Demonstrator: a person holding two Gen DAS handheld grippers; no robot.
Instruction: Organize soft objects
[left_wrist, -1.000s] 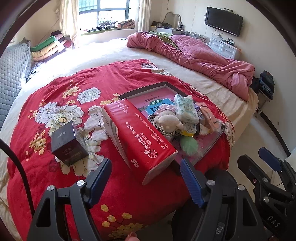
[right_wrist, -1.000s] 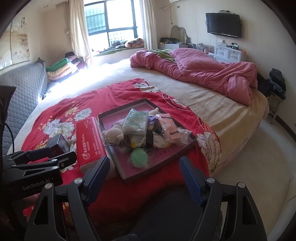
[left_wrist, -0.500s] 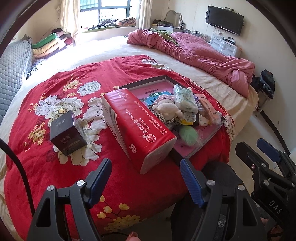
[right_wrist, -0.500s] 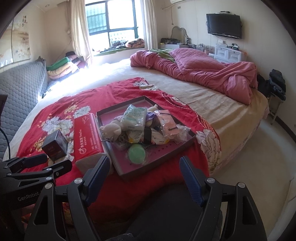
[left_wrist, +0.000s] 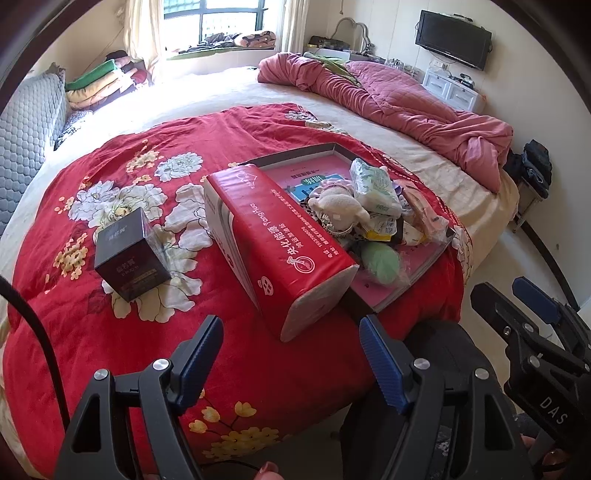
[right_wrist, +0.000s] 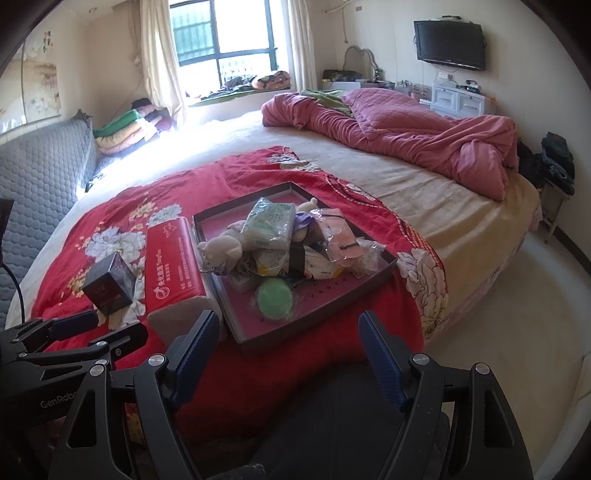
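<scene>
Both tongs hang at the foot of the bed, off its near edge; the left tongs (left_wrist: 290, 354) stand wide open with nothing between their blue-padded fingers, and the right tongs (right_wrist: 290, 347) are spread just as wide and equally empty.

On the red floral bedspread (left_wrist: 122, 325) sits a shallow dark-rimmed tray with a pink floor (right_wrist: 321, 317); heaped in its middle are the soft things: a cream plush toy (right_wrist: 221, 249) lying on its side, a pale green pack of tissues (right_wrist: 271, 221) resting on top of the heap, a pink pouch in clear wrap (right_wrist: 338, 236) to the right, and a round light-green sponge in plastic film (right_wrist: 275, 297) at the near side of the pile, apart from the rim.

Touching the tray's left wall lies a long red paper-wrapped tissue pack (left_wrist: 284, 243), its white end facing the tongs; further left, well apart from it, a small dark cube-shaped box (left_wrist: 129, 254) stands on the flowers.

A crumpled pink quilt (right_wrist: 406, 136) is bunched along the far side of the bed.
</scene>
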